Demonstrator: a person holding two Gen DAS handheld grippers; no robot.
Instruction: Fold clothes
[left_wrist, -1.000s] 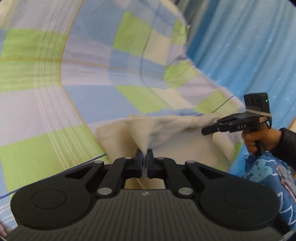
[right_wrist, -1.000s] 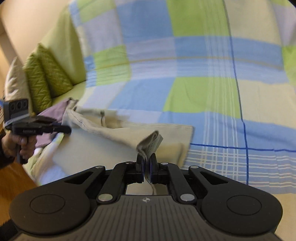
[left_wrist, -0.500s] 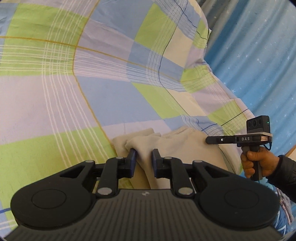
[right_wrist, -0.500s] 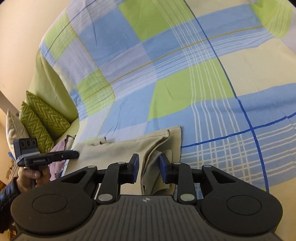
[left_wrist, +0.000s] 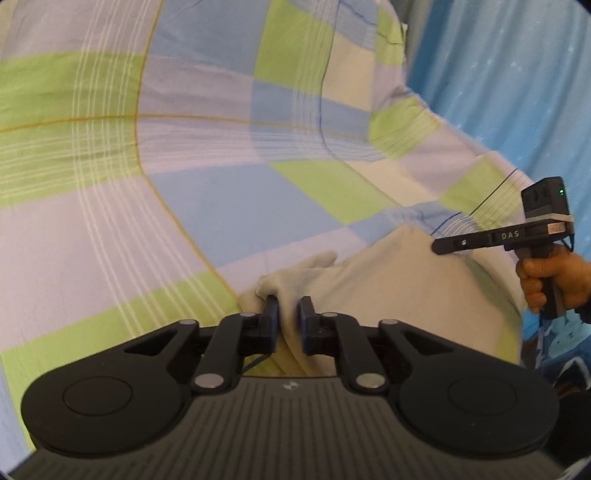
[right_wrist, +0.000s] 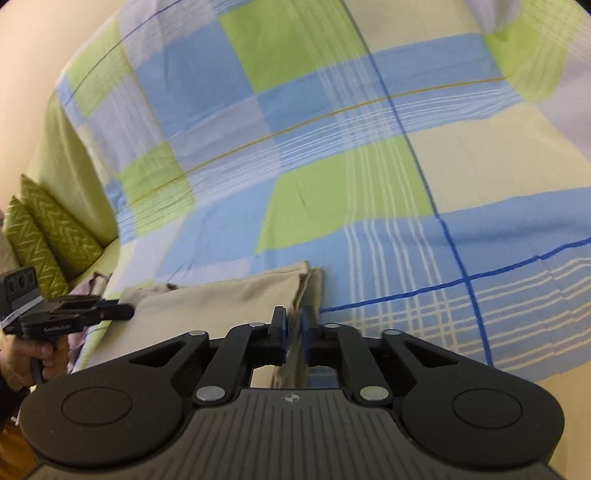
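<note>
A beige garment (left_wrist: 399, 280) lies folded on the checked bedspread (left_wrist: 221, 206). My left gripper (left_wrist: 289, 308) is shut on a bunched corner of it, with a thick wad of cloth between the narrow-set fingers. In the right wrist view the beige garment (right_wrist: 221, 299) stretches to the left. My right gripper (right_wrist: 292, 321) is shut on its folded right edge, with cloth showing between the blue pads. Each gripper shows in the other's view, held by a hand: the right gripper (left_wrist: 461, 243) over the garment's far end, the left gripper (right_wrist: 110, 314) at its left end.
The bedspread (right_wrist: 351, 177) in blue, green and cream checks covers the whole surface. Green zigzag cushions (right_wrist: 48, 229) lean at the far left, with a lilac cloth (right_wrist: 92, 284) below them. A blue curtain (left_wrist: 498, 92) hangs to the right of the bed.
One second ago both grippers held lifted cloth. Half a second ago both stood open over the laid-down garment. Now both have closed again on its edges, lower down.
</note>
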